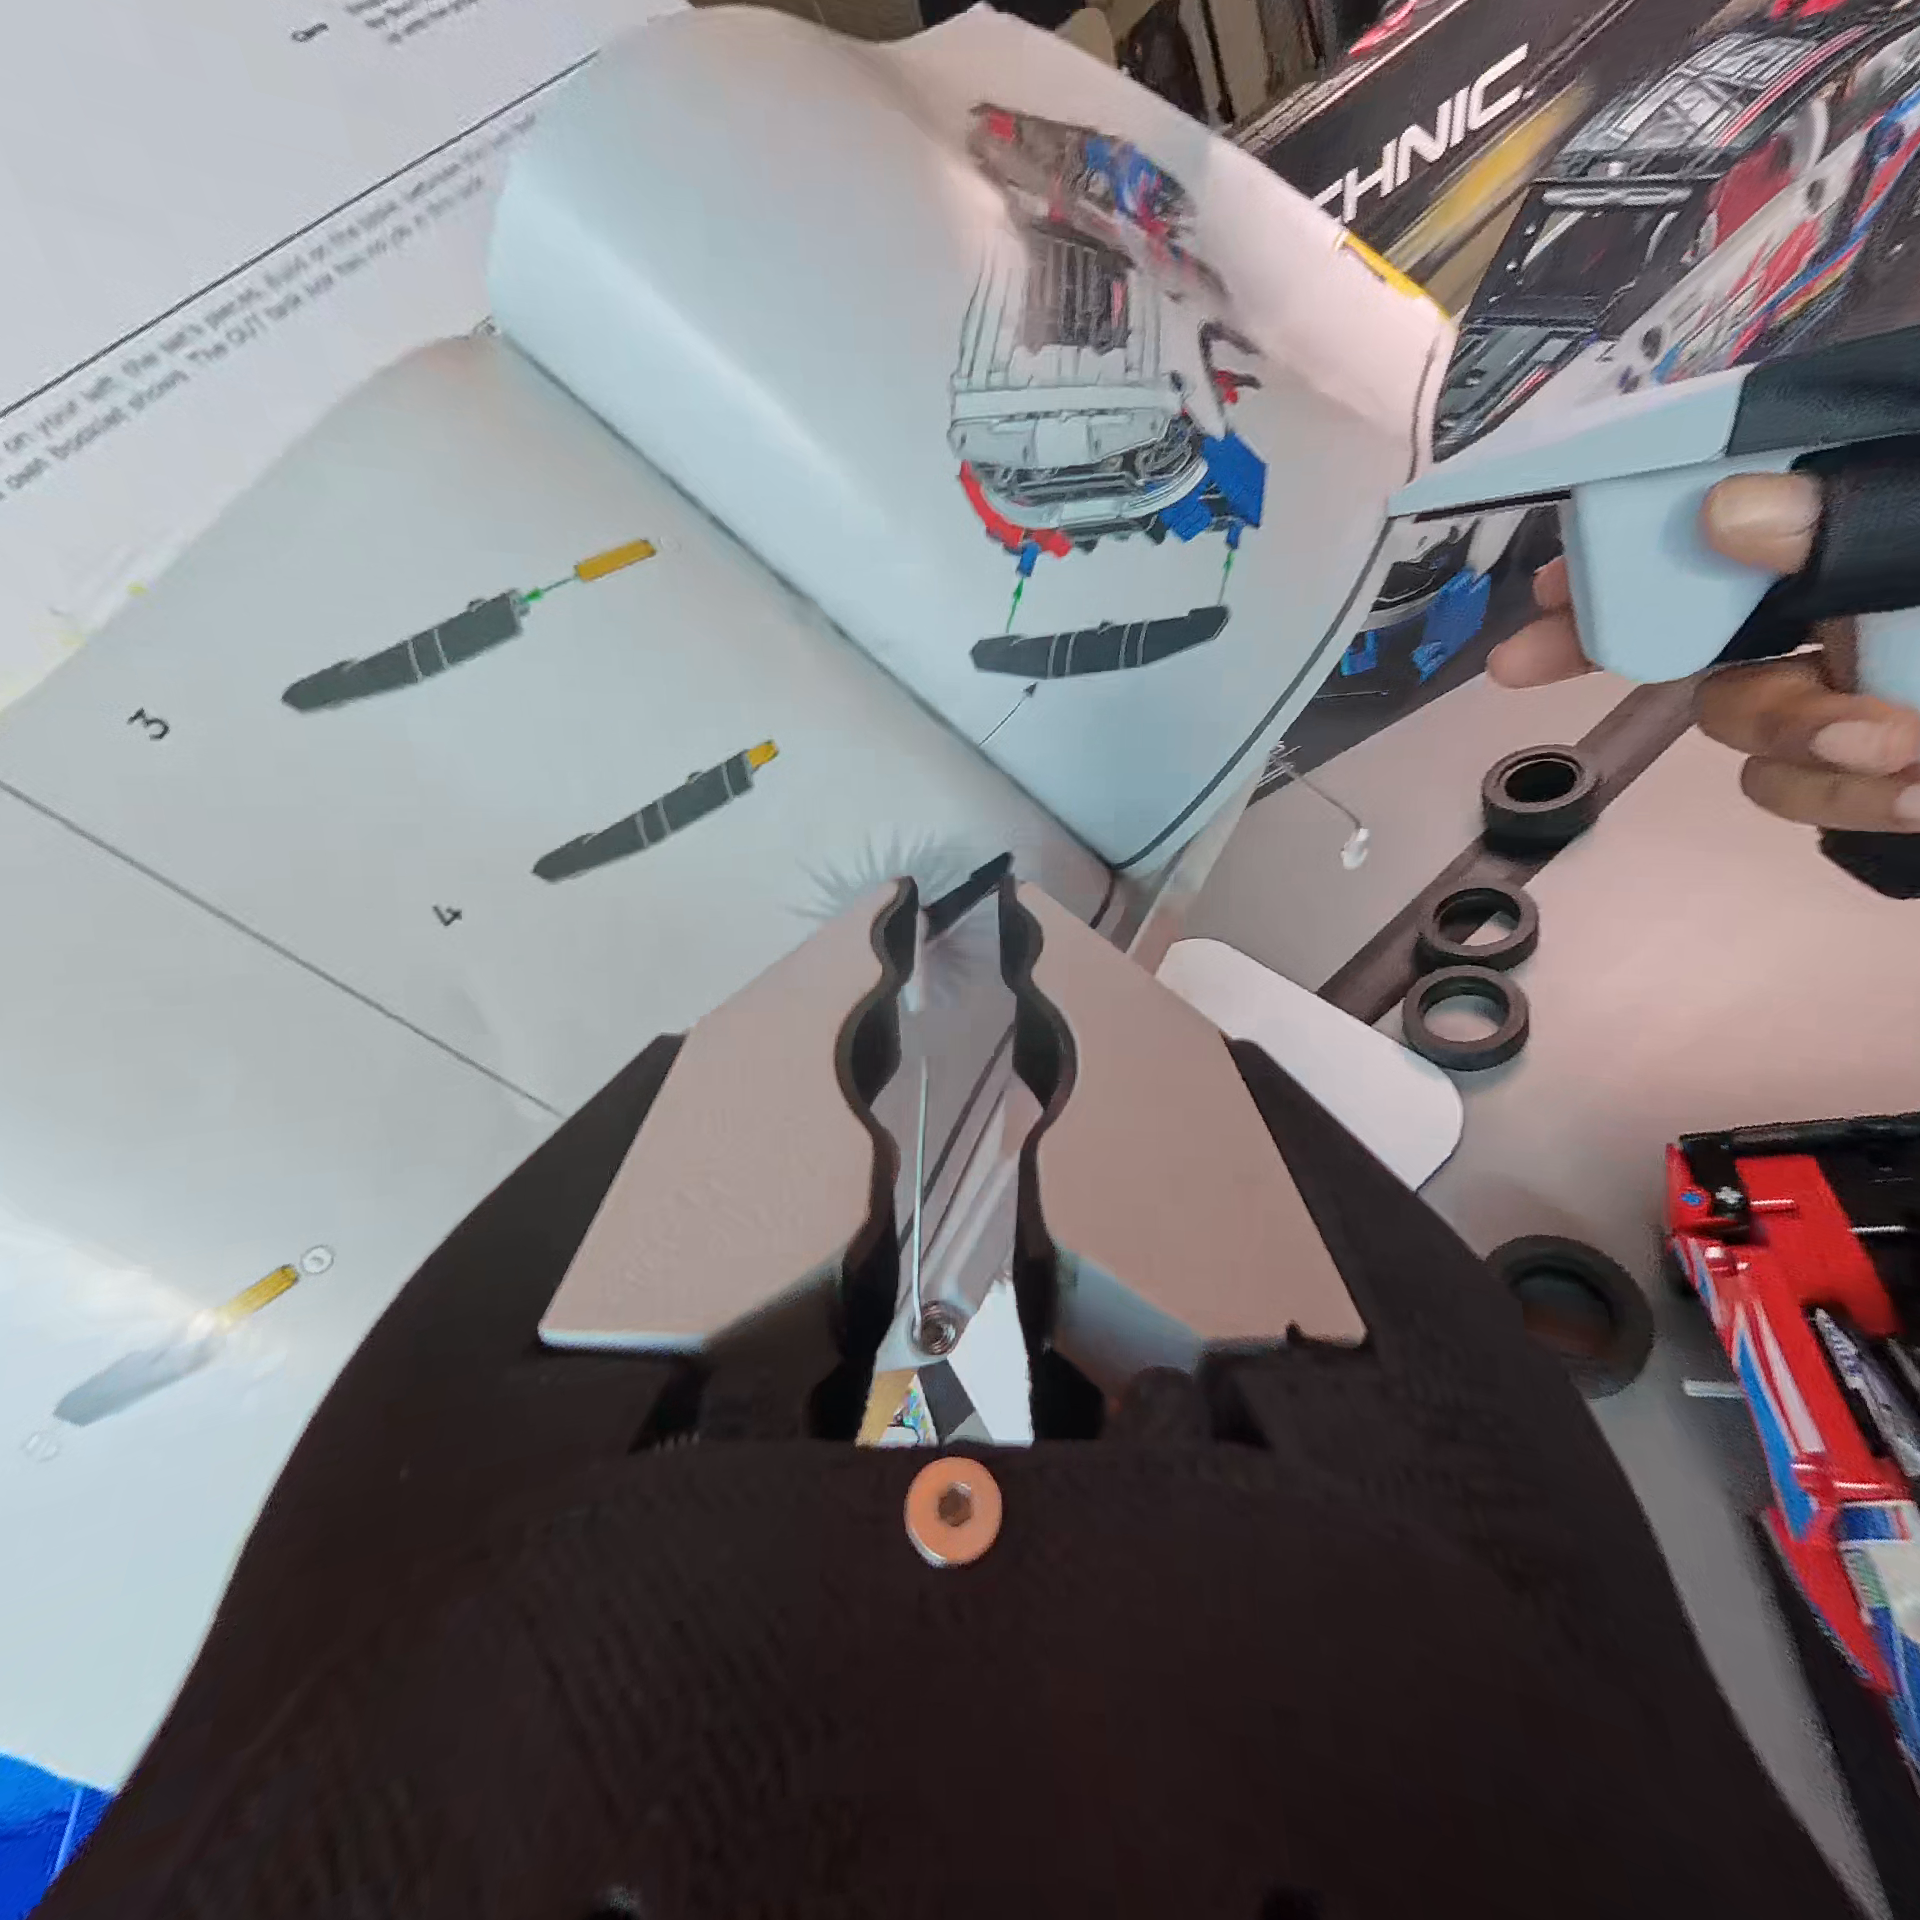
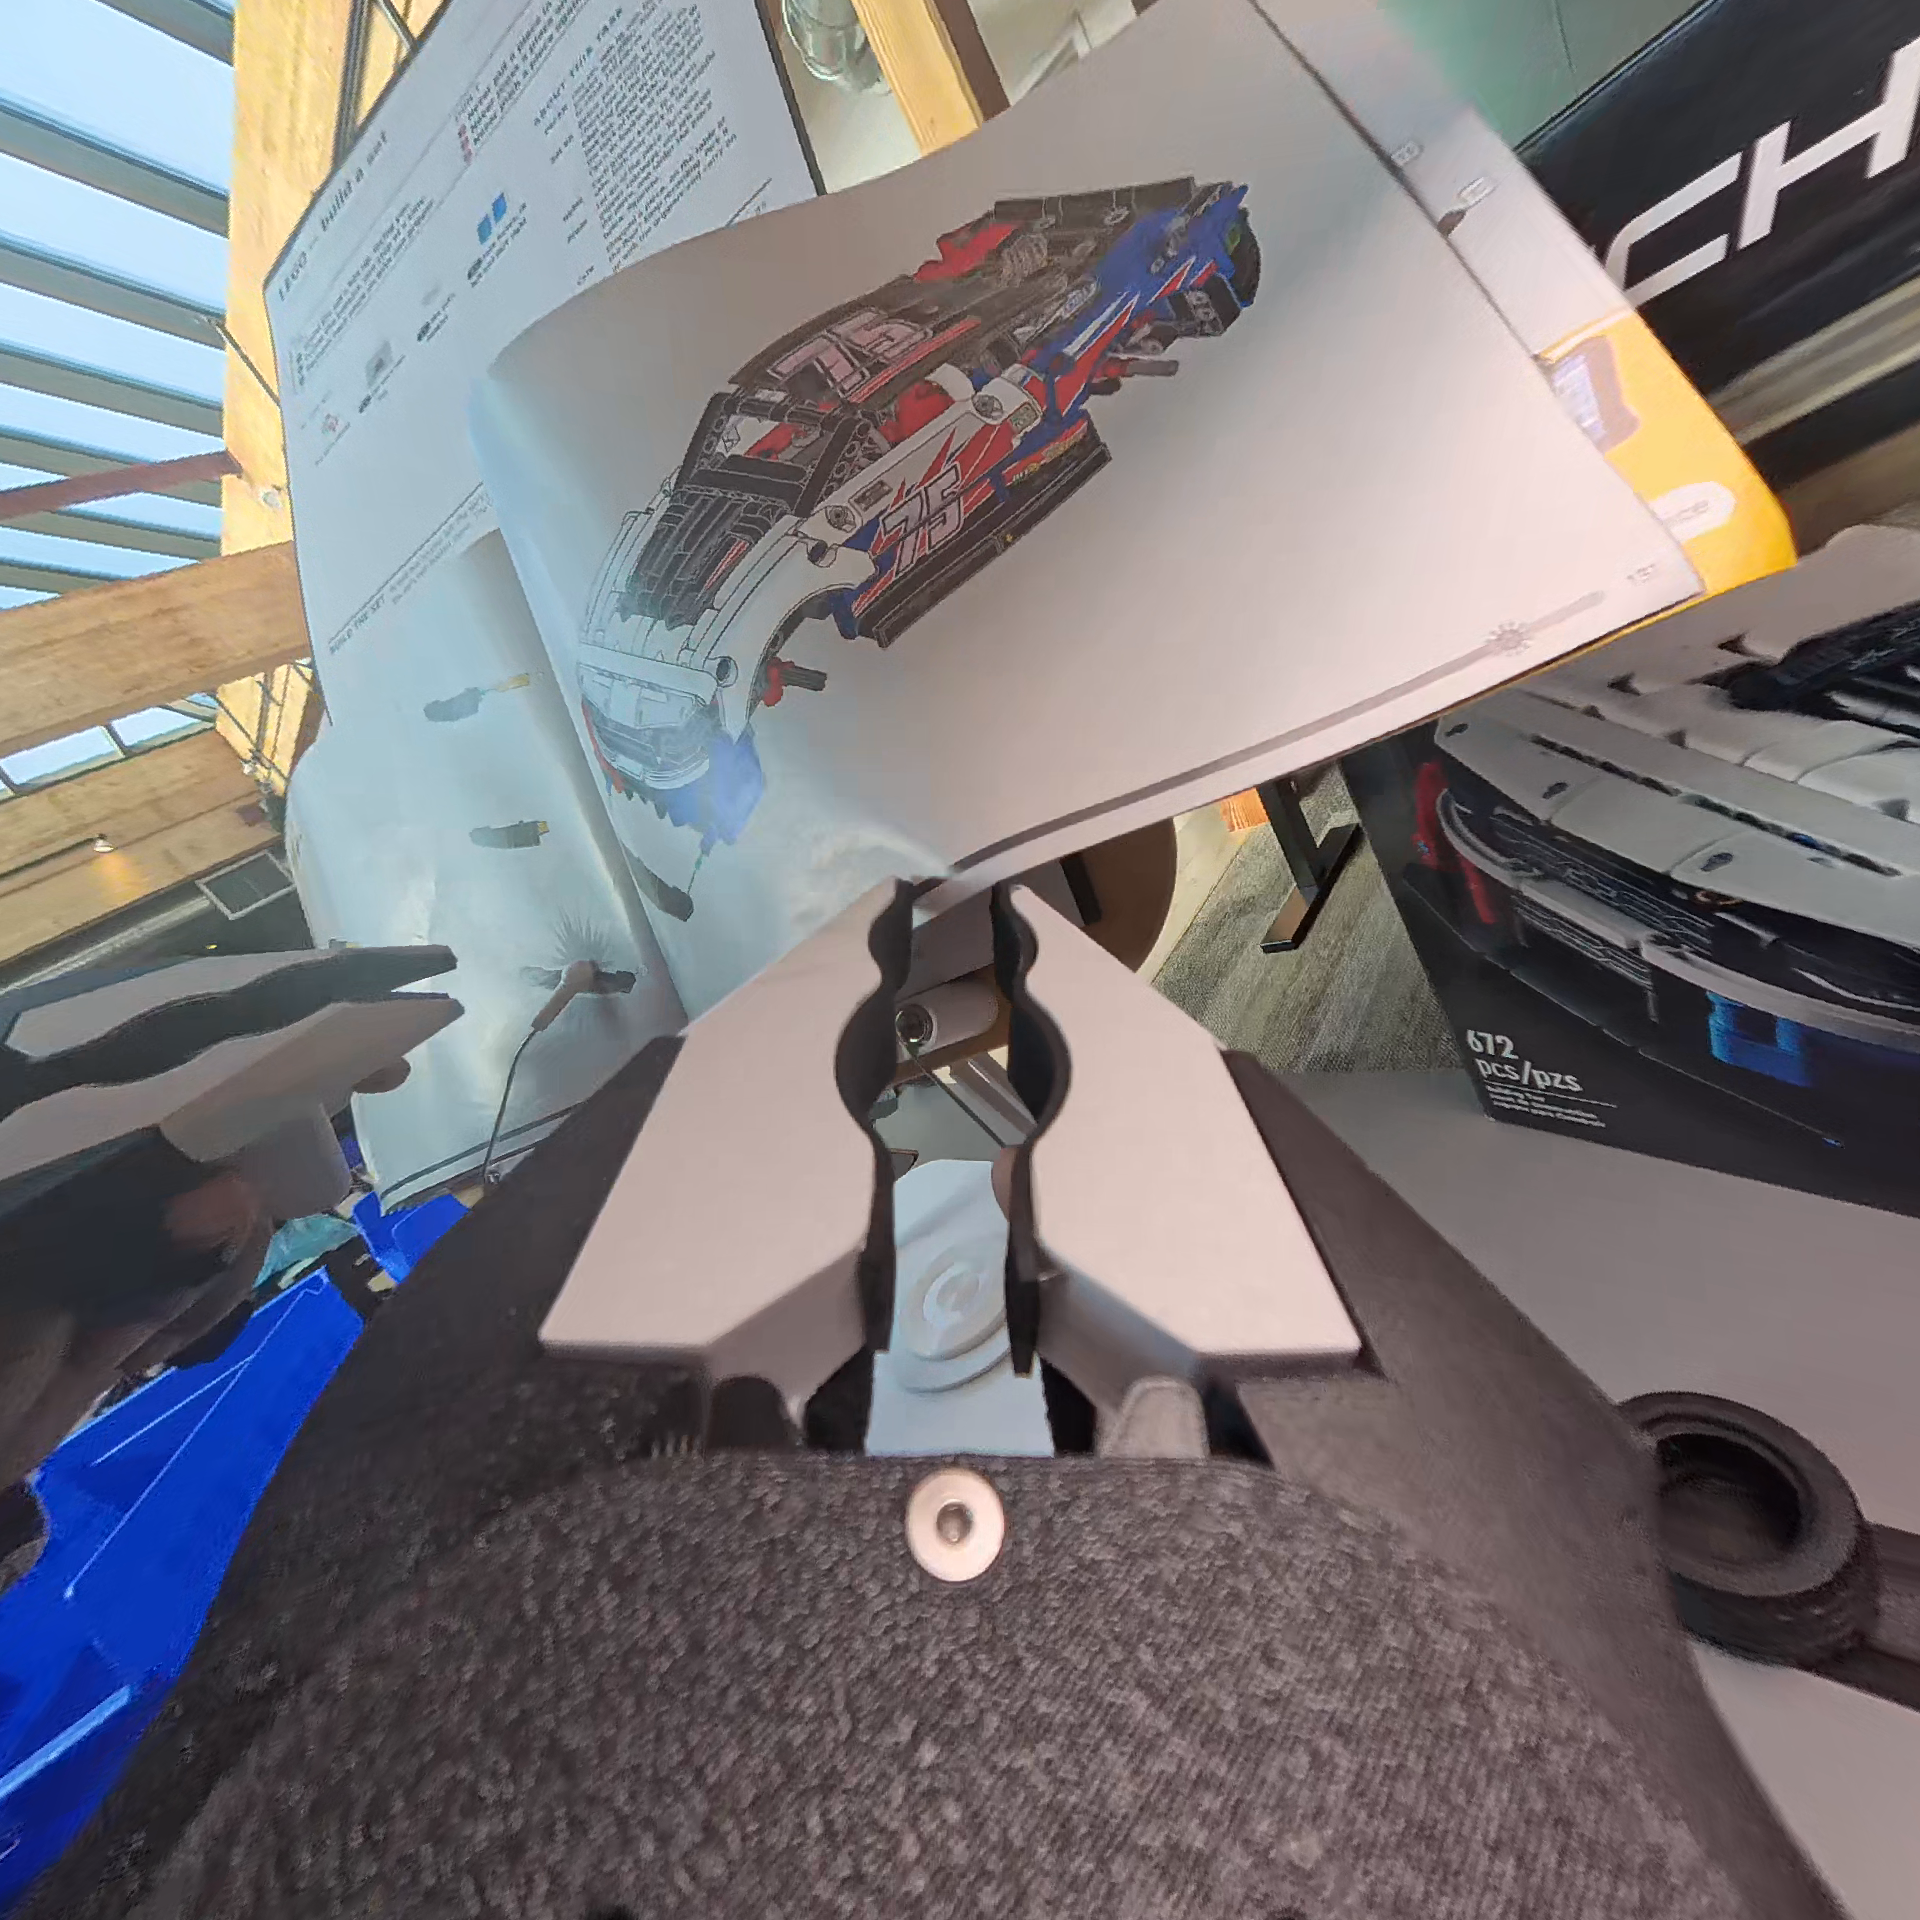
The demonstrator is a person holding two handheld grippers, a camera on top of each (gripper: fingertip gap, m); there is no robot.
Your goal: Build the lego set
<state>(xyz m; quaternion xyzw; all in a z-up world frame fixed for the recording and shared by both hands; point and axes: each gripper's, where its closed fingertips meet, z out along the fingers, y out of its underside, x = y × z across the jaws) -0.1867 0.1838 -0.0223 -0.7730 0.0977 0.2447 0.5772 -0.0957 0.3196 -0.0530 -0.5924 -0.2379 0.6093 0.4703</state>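
The open instruction booklet (image 1: 436, 790) lies under my left gripper (image 1: 956, 883), which is shut on its near edge; the paper wrinkles at the tips. My right gripper (image 2: 953, 891) is shut on the outer edge of a page (image 2: 1143, 582) with a car drawing and holds it lifted and curved. In the left wrist view that page (image 1: 790, 343) arches up toward the right gripper (image 1: 1455, 488), held by a person's hand (image 1: 1787, 717). The left gripper also shows at the left of the right wrist view (image 2: 452, 982). The part-built red and blue car (image 1: 1787, 1351) lies at the right.
Several black tyres (image 1: 1538, 800) lie on the table to the right, one near my right gripper (image 2: 1745, 1527). The set's box (image 2: 1683, 883) stands behind, also in the left wrist view (image 1: 1662, 208). A white printed sheet (image 1: 208, 156) lies beyond the booklet. A blue object (image 2: 156, 1455) is at lower left. Across from one pair of fingers to the other is roughly 15 centimeters.
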